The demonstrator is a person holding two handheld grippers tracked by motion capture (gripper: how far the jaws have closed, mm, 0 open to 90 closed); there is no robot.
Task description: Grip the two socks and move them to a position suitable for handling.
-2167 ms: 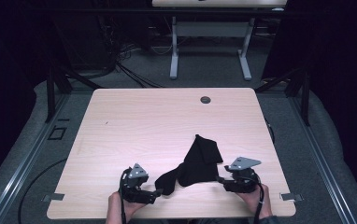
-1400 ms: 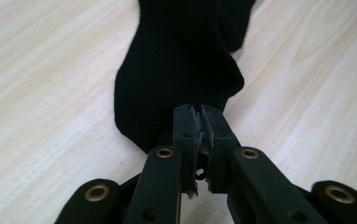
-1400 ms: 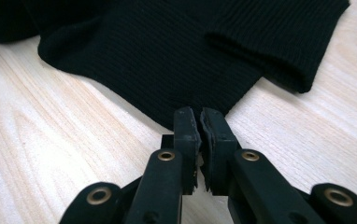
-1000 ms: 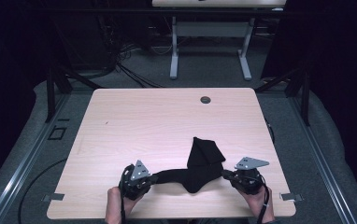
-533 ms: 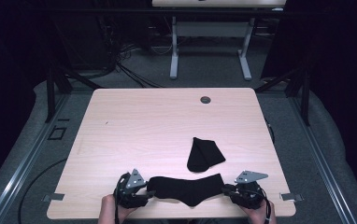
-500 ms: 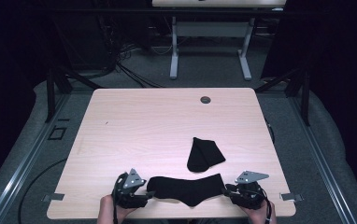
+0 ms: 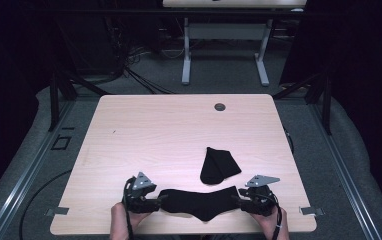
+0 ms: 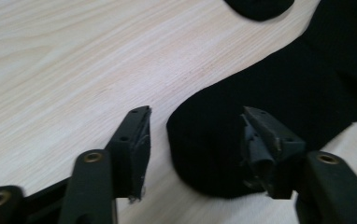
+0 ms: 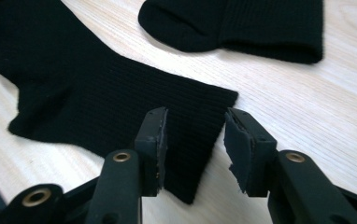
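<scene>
Both tools — left tool (image 8: 193, 135) & right tool (image 9: 193, 140) — gape open over the flat sock (image 7: 201, 200) on the counter (image 7: 179, 130); I reckon 2nd sock (image 7: 219, 165) is next.

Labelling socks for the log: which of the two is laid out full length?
The near sock, flat along the table's front edge between the left gripper and right gripper. The far sock is folded into a short wedge behind it.

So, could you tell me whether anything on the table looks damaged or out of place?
The rubber pads on both hand-held grippers look worn: the left gripper has a torn, crumpled pad, and the right gripper has ragged pad edges. The stretched sock lies flat; the folded sock sits neatly behind it.
</scene>
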